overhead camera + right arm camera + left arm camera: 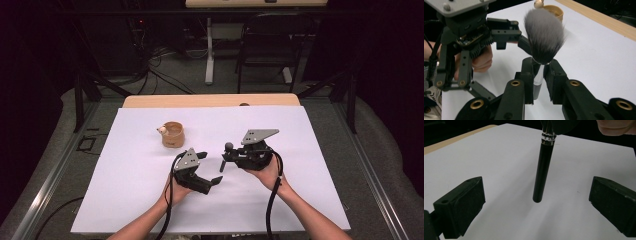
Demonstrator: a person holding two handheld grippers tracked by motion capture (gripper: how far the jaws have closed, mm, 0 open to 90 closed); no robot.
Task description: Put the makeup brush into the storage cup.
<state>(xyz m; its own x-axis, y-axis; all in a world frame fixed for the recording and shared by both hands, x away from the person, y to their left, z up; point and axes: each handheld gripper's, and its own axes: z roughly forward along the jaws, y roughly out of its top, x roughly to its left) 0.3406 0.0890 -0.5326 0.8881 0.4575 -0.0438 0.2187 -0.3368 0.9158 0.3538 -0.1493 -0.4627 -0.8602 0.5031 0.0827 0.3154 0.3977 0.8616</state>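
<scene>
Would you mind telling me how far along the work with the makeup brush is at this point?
Done: the right tool has the brush clamped at its silver collar, bristles up. In hand: the left tool stands open, its jaws either side of the black handle without touching. Left, probably: setting the brush in the wooden cup, which stands apart on the white sheet.

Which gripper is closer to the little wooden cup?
Left. The left gripper sits just below and right of the wooden cup, jaws open. The right gripper, shut on the brush, is farther to the cup's right.
</scene>
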